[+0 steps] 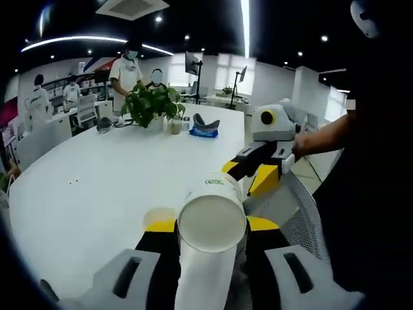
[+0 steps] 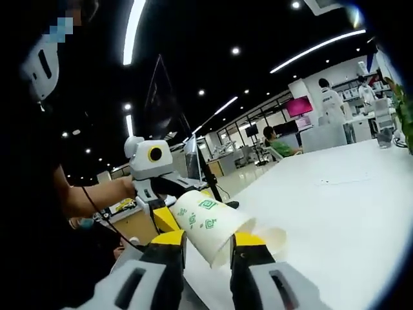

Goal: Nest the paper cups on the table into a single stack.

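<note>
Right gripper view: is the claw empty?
No, the right claw is shut on a white paper cup with green marks, lying sideways between its yellow pads.

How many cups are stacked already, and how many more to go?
Not nested yet. The left gripper holds a stack of cups, bottom towards the camera, and the right gripper holds a green-patterned cup. That cup must go onto the stack. No other loose cups show on the table.
</note>
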### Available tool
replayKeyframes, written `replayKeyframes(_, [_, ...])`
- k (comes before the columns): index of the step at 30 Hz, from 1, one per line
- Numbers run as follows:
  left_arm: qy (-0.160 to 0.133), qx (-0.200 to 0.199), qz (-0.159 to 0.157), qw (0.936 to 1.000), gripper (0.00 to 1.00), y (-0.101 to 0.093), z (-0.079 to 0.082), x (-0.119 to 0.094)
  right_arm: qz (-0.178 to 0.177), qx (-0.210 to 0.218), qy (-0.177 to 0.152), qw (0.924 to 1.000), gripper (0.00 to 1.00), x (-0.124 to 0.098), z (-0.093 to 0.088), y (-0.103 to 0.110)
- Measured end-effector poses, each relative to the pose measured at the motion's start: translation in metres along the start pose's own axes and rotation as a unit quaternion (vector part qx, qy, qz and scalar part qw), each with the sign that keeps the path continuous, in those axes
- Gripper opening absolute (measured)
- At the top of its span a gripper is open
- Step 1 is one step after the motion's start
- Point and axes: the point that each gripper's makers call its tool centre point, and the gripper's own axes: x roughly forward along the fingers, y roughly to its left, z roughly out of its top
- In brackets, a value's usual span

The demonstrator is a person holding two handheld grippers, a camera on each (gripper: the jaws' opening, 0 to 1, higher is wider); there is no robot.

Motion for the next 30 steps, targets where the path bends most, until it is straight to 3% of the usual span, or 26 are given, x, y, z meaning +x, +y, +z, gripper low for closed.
replayKeyframes(5, [-0.01, -0.009, -0.005, 0.9999, 0.37, -0.001, -0.002, 0.0, 0.007, 0.022, -0.013, 0.9997, 0.2, -0.001, 0.007, 0.002])
replayKeyframes(9, [-0.014, -0.012, -0.009, 0.9998, 0.37, -0.003, -0.004, 0.0, 0.008, 0.041, -0.028, 0.9987, 0.1, -0.002, 0.014, 0.002])
replayKeyframes(19, [-0.018, -0.013, -0.025, 0.9994, 0.37, -0.009, -0.009, 0.003, 0.038, 0.079, -0.051, 0.9948, 0.04, -0.002, 0.026, 0.014])
replayKeyframes(23, [-0.022, -0.016, -0.031, 0.9991, 0.36, -0.012, -0.008, 0.005, 0.056, 0.127, -0.069, 0.9878, 0.01, -0.001, 0.035, 0.018])
replayKeyframes(30, [-0.025, -0.008, -0.033, 0.9991, 0.36, -0.011, -0.01, 0.007, 0.07, 0.139, -0.065, 0.9856, 0.0, 0.0, 0.038, 0.024])
